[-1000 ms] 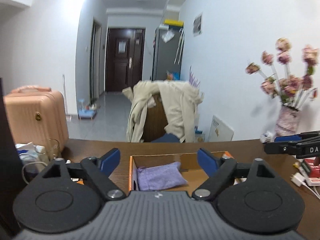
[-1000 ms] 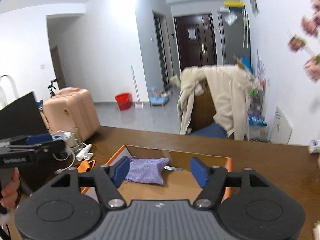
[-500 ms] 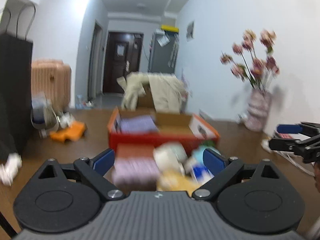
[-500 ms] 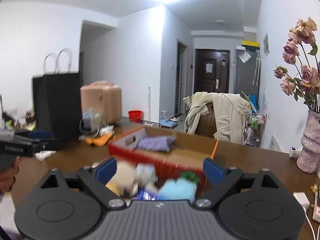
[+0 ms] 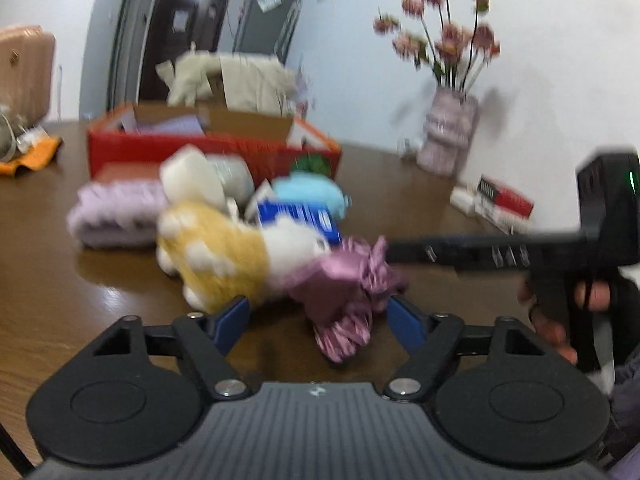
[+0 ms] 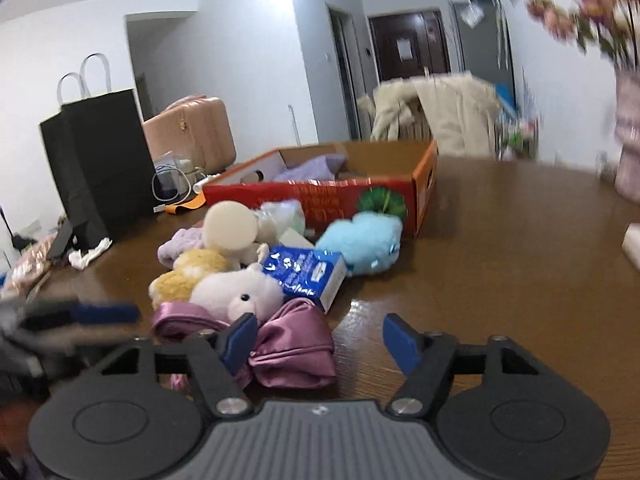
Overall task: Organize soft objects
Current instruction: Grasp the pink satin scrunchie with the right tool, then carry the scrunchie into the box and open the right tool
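Observation:
A pile of soft things lies on the brown table in front of a red cardboard box (image 6: 320, 200). Nearest is a purple satin cloth (image 5: 340, 292), also in the right wrist view (image 6: 296, 344). Behind it lie a yellow and white plush (image 5: 224, 256), a blue plush (image 6: 360, 244), a blue tissue pack (image 6: 308, 276) and a lilac folded towel (image 5: 112, 216). A lilac cloth (image 6: 316, 166) lies inside the box. My left gripper (image 5: 318, 318) is open around the satin cloth. My right gripper (image 6: 320, 338) is open just right of it; in the left wrist view its fingers (image 5: 440, 250) reach the cloth from the right.
A black paper bag (image 6: 96, 164) stands at the table's left. A pink vase with flowers (image 5: 448, 132) and a red and white pack (image 5: 504, 200) are on the right by the wall. A chair draped with a beige coat (image 6: 440, 116) stands behind the table.
Both grippers pulled back from above the box and came down low over the table to the near side of the pile, at the purple satin cloth. Both stay open.

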